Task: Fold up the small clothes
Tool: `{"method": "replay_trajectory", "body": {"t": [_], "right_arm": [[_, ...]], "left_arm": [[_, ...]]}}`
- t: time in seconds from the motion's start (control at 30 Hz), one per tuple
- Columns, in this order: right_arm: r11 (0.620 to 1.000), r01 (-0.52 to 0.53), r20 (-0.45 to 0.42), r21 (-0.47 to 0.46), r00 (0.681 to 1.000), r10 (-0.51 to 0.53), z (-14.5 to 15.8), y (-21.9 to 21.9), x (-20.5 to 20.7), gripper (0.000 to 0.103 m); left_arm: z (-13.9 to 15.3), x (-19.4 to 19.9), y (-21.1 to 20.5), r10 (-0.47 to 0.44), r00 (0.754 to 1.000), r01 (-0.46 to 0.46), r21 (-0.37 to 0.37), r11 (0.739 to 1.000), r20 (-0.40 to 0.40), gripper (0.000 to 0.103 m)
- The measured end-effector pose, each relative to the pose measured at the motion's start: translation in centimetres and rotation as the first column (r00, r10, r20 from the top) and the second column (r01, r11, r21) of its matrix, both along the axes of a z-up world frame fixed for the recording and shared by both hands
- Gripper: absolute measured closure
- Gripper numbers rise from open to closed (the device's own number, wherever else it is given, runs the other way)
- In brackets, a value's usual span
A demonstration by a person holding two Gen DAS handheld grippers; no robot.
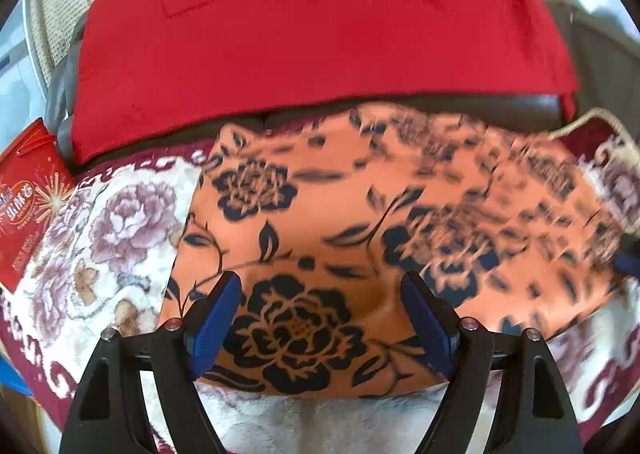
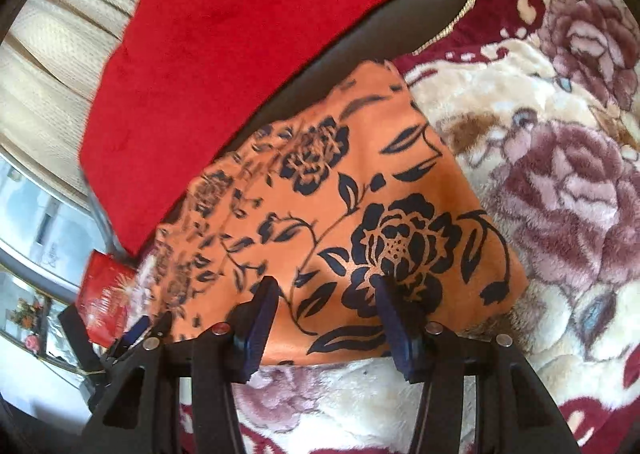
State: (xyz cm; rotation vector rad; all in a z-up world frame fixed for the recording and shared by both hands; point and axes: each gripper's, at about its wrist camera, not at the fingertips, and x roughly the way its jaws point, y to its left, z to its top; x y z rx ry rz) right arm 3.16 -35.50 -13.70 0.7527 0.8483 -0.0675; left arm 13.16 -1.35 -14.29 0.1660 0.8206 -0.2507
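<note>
An orange garment with dark blue flowers (image 1: 340, 214) (image 2: 360, 194) lies spread flat on a plush cream and maroon floral blanket (image 1: 100, 238) (image 2: 560, 174). My left gripper (image 1: 320, 278) hangs open above the garment's near edge, with nothing between its blue pads. My right gripper (image 2: 325, 281) also hovers over the near edge, jaws apart, and the cloth lies flat below them. In the right wrist view the left gripper's fingers (image 2: 138, 328) show at the garment's left side. The garment's far side is blurred in both views.
A red fleece cloth (image 1: 320, 34) (image 2: 240, 34) covers a dark leather surface (image 1: 500, 110) just behind the garment. A red printed packet (image 1: 24, 194) (image 2: 106, 294) lies at the blanket's left edge. Beige curtains (image 2: 48, 54) hang behind.
</note>
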Motion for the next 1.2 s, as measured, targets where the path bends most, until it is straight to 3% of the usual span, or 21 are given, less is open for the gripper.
{"method": "replay_trajectory", "body": {"t": [0.13,0.2,0.33,0.4,0.53,0.67,0.9,1.1,1.2], "right_arm": [[0.999,0.040,0.073,0.019,0.996,-0.041,1.1,-1.2,-1.9,0.048],[0.999,0.048,0.094,0.009,0.994,-0.049,1.4,-1.5,-2.3,0.047],[0.995,0.087,0.014,0.050,0.996,-0.088,-0.3,-2.5,-1.3,0.045],[0.996,0.075,-0.038,0.044,0.997,-0.074,-1.1,-2.3,-0.4,0.045],[0.999,0.051,-0.034,0.000,0.998,-0.051,-0.4,-1.7,-0.4,0.045],[0.999,0.032,0.019,0.028,0.999,-0.033,0.5,-1.9,-1.6,0.045],[0.996,-0.019,0.101,0.087,0.995,0.010,1.3,-1.5,-3.7,0.044],[0.986,0.061,0.096,0.157,0.992,-0.076,0.4,-1.8,-4.9,0.042],[0.974,0.099,0.079,0.206,0.990,-0.117,-0.2,-2.5,-4.9,0.041]], "left_arm": [[1.1,0.1,0.8,0.034,0.998,-0.032,-0.032,0.999,0.044,0.020],[0.6,0.9,1.2,0.060,0.998,-0.060,-0.017,0.998,0.021,0.018],[-2.0,2.6,1.2,0.100,0.991,-0.097,0.039,0.995,-0.084,0.017],[-2.3,2.4,1.0,0.107,0.992,-0.104,0.048,0.993,-0.061,0.014],[-1.8,1.9,0.4,0.079,0.994,-0.071,0.101,0.992,-0.073,0.012],[-1.1,1.6,0.7,0.024,0.990,-0.013,0.078,0.997,-0.142,0.012],[0.9,0.5,4.9,0.110,0.994,-0.108,0.089,0.990,-0.014,0.011],[-2.0,3.0,8.4,0.239,0.968,-0.225,0.163,0.961,-0.076,0.010],[-4.0,3.7,8.7,0.213,0.969,-0.194,0.144,0.970,-0.125,0.009]]}}
